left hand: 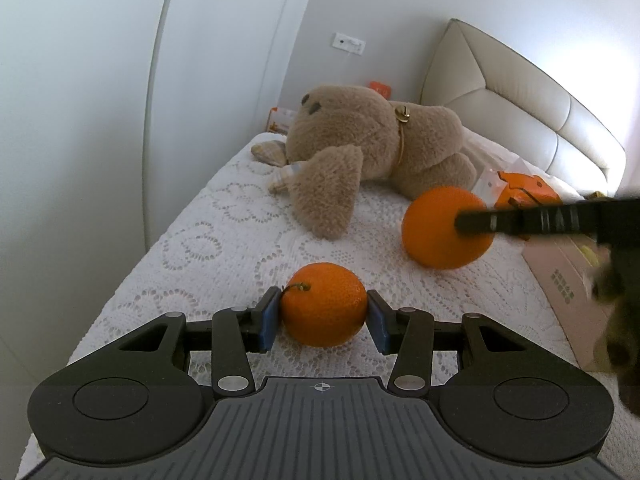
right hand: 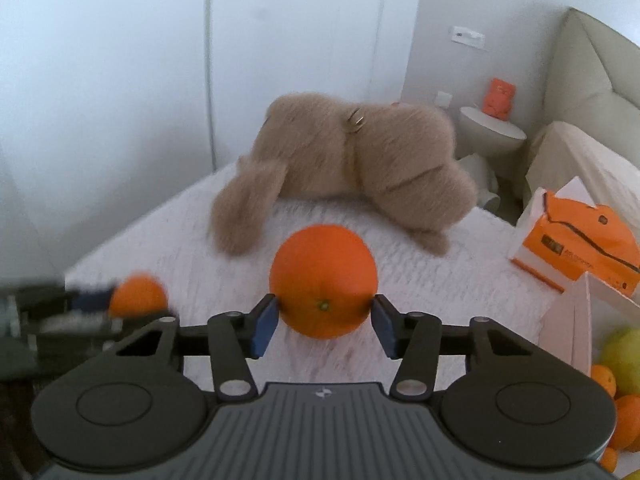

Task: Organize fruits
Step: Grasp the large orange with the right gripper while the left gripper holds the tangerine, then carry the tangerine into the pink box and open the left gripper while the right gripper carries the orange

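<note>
My left gripper is shut on a small stemmed orange, its blue pads pressed to both sides, just above the white lace bed cover. My right gripper is shut on a larger orange, held over the bed. In the left wrist view that larger orange shows at the right with a black finger across it. In the right wrist view the small orange and the left gripper show blurred at the left. A box at the lower right holds several oranges and a yellow-green fruit.
A large brown plush bear lies across the bed behind both oranges. An orange-and-white carton stands at the right. A pink cardboard box lies at the right. The padded headboard and a round side table stand beyond.
</note>
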`<state>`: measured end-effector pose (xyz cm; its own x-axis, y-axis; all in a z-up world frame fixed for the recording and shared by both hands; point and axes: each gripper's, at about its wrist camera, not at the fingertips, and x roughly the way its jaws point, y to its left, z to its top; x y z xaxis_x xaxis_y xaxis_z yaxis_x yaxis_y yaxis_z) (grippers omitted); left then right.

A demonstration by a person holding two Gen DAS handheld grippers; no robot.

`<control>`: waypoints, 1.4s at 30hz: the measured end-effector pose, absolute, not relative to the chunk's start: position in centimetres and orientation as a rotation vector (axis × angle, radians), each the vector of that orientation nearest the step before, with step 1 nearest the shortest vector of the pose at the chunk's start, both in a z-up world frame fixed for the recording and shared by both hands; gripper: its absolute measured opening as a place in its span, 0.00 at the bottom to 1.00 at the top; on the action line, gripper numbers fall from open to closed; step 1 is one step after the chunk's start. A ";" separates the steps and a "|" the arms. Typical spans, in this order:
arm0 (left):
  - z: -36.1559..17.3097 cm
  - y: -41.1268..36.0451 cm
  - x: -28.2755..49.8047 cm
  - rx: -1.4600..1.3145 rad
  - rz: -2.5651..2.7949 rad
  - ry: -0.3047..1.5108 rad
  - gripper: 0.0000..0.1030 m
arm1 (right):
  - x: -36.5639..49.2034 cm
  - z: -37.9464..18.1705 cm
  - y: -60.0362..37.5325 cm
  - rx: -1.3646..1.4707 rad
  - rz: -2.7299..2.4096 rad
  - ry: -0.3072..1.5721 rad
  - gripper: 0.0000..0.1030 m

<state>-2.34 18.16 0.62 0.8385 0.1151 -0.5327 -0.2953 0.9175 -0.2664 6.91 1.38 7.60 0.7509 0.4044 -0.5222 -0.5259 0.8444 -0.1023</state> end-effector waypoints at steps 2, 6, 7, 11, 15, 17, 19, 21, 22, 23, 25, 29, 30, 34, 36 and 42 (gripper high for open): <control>0.6 18.2 -2.3 -0.349 0.222 0.536 0.49 | 7.9 8.3 1.1 -0.214 0.497 0.500 0.46; 0.6 18.2 -2.3 -0.350 0.222 0.536 0.49 | 10.0 8.6 0.5 -0.148 0.484 0.511 0.47; 0.6 18.2 -2.3 -0.350 0.222 0.536 0.49 | 10.3 8.7 0.4 -0.138 0.487 0.513 0.48; 0.6 18.2 -2.3 -0.350 0.221 0.536 0.49 | 11.0 8.3 0.3 -0.091 0.513 0.532 0.64; 0.6 18.1 -2.3 -0.349 0.222 0.536 0.49 | 11.8 7.3 0.3 -0.042 0.553 0.587 0.76; 0.6 18.1 -2.3 -0.349 0.222 0.536 0.49 | 12.2 7.0 0.6 -0.026 0.572 0.613 0.76; 0.6 18.1 -2.3 -0.350 0.222 0.536 0.49 | 12.2 6.5 1.1 -0.033 0.581 0.637 0.76; 0.6 18.1 -2.3 -0.349 0.222 0.536 0.49 | 12.2 6.0 1.7 -0.052 0.585 0.654 0.76; 0.6 18.1 -2.3 -0.349 0.222 0.536 0.49 | 12.2 5.7 1.9 -0.060 0.584 0.660 0.76; 0.6 18.1 -2.3 -0.349 0.222 0.536 0.49 | 12.2 5.4 2.0 -0.067 0.582 0.666 0.76; 0.6 18.1 -2.3 -0.349 0.222 0.536 0.49 | 12.1 5.1 2.0 -0.074 0.577 0.675 0.75; 0.6 18.1 -2.3 -0.350 0.222 0.536 0.49 | 12.3 4.4 1.6 -0.069 0.581 0.694 0.74; 0.6 18.1 -2.3 -0.350 0.222 0.536 0.49 | 12.3 4.4 1.5 -0.068 0.584 0.695 0.72; 0.6 18.1 -2.3 -0.349 0.222 0.536 0.49 | 11.9 4.5 1.8 -0.096 0.584 0.686 0.69; 0.6 18.1 -2.3 -0.347 0.224 0.538 0.49 | 11.6 4.5 2.2 -0.122 0.578 0.671 0.68; 1.2 18.2 -1.7 -0.348 0.189 0.557 0.48 | 10.7 4.9 2.1 -0.125 0.548 0.672 0.67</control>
